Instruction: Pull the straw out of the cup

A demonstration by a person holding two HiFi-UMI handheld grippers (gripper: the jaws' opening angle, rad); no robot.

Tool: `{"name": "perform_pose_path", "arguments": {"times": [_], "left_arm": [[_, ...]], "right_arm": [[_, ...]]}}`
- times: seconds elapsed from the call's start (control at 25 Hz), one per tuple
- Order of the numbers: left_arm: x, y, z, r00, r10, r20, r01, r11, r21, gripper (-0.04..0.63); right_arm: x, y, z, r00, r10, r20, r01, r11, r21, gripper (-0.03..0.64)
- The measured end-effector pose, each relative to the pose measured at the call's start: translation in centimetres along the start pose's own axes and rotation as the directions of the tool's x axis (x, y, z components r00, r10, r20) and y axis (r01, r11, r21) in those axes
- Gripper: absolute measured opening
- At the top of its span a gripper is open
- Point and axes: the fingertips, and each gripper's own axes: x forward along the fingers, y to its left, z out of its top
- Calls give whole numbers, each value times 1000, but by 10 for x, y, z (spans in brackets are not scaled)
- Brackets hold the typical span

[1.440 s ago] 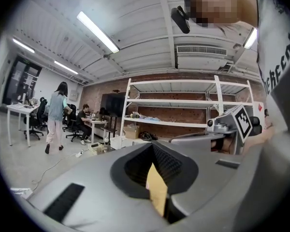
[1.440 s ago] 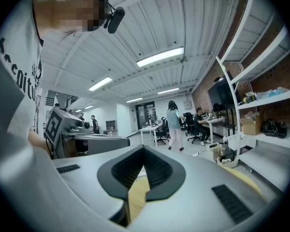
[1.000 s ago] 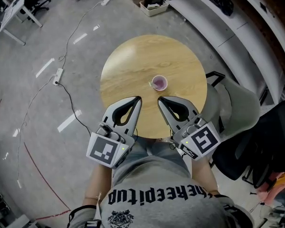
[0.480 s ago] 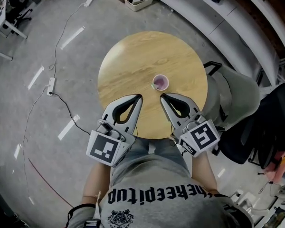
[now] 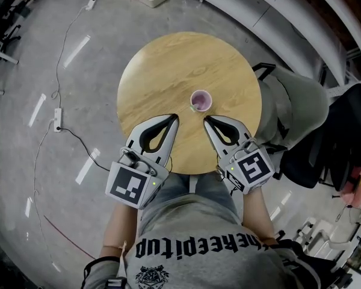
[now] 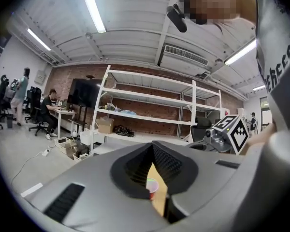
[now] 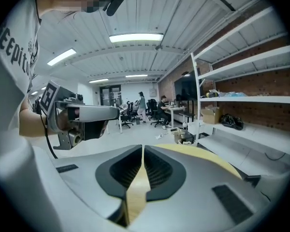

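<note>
hovering near the pink cup (image 5: 200, 100); right claw (image 5: 206, 119) opening, seemingly empty

Bright ceiling tubes (image 6: 92, 6) — fisheye-warped edges, dark corners.

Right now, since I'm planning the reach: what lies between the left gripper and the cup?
Nothing but bare wooden table; the head view shows that stretch clear from the left gripper to the cup.

I can't resolve a straw in the tiny pink cup (image 5: 201, 100), its base hidden behind my left gripper (image 5: 175, 118).
</note>
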Motion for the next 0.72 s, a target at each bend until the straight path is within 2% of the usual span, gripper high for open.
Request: {"name": "perform_pose_path", "arguments": {"times": [0.28,0.72], "left_arm": [[5,6,-10,999,-28,-21,28,1000,-9,26],[6,15,-27,998,-24,-54,22,999,-35,26]], "right_arm": [[12,-7,-25,998,-27,-63,26,1000,-18,69],[35,-12,-67,986,-26,-164,18,998,-54,106]]}}
